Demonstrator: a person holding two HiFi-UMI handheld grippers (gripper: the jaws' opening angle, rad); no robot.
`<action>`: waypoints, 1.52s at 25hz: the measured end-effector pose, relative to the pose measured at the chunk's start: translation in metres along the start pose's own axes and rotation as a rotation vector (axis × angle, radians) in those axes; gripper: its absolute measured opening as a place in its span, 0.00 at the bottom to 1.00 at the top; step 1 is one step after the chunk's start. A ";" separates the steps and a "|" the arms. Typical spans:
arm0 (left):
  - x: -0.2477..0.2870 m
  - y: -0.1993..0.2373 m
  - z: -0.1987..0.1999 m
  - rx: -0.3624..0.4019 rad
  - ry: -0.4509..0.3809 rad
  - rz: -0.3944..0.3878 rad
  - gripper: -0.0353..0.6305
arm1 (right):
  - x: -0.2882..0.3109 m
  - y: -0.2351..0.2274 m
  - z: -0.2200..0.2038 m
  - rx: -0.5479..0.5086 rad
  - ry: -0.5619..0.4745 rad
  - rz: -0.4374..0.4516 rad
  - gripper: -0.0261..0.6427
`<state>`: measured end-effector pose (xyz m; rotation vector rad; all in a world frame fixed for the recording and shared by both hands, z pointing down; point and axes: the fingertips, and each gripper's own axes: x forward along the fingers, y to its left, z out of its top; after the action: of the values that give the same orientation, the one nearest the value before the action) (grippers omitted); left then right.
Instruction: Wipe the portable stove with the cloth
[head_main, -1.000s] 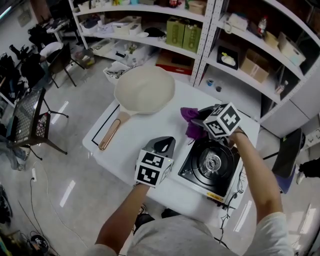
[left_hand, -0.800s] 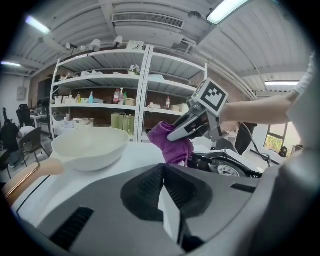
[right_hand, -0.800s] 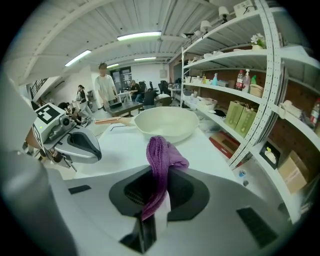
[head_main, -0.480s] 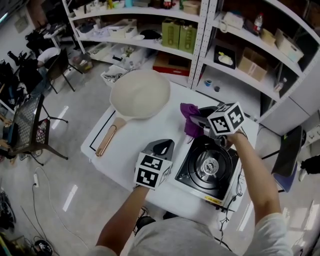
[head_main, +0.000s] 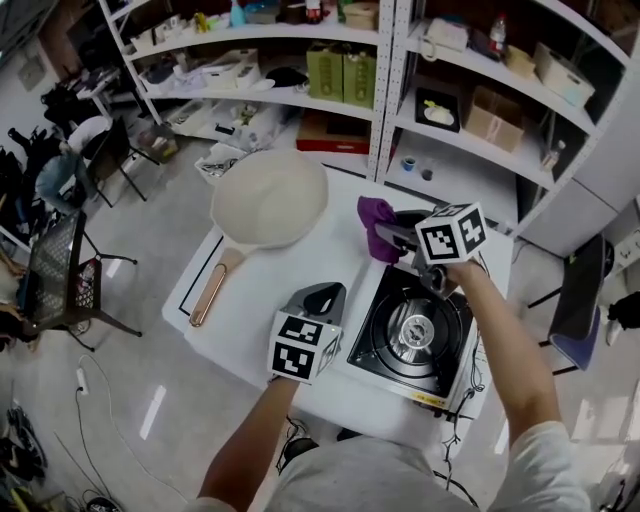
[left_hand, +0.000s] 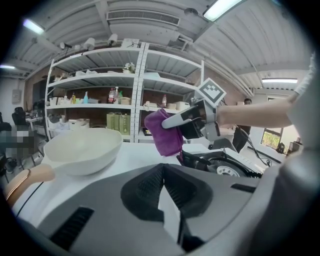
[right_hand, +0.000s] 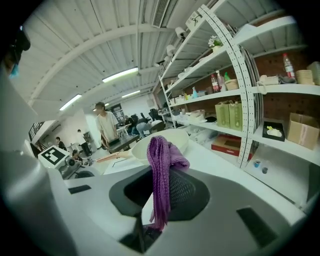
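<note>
White laminate forms the table (head_main: 262, 288) on which everything is set, and the widest thing on it is a cream pan (head_main: 268, 198) with a pale-brown handle, laid toward the far left. Nearer and to the right, a black portable stove (head_main: 412, 330) is placed at the table's edge, its round burner uncovered. The left gripper (head_main: 318, 297) is held low over the table just beside the stove's left side, its jaws drawn together with nothing between them. The right gripper (head_main: 387, 234) is held above the stove's far edge, and its jaws are clamped on a purple cloth (head_main: 374, 222), which is bunched and hangs down from them. Whether its lower end touches the stove cannot be told. The wiping itself is judged not yet begun: the cloth is gripped and held at the stove, but no stroke is under way. For the next move the cloth would need to be lowered onto the black top plate and drawn across it, with the raised burner avoided so the fabric is not snagged.
</note>
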<state>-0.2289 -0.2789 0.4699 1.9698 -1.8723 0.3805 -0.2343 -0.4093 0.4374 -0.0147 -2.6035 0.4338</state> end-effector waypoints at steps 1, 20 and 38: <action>0.000 0.001 0.000 0.002 0.001 0.000 0.06 | 0.000 0.000 -0.004 -0.003 0.010 0.001 0.13; 0.018 -0.048 0.022 0.072 -0.021 -0.129 0.06 | -0.077 -0.021 -0.046 0.033 0.003 -0.133 0.13; 0.043 -0.106 0.030 0.138 -0.016 -0.245 0.06 | -0.158 -0.043 -0.093 0.097 -0.024 -0.248 0.13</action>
<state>-0.1223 -0.3277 0.4523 2.2675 -1.6257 0.4313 -0.0487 -0.4365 0.4527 0.3441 -2.5608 0.4712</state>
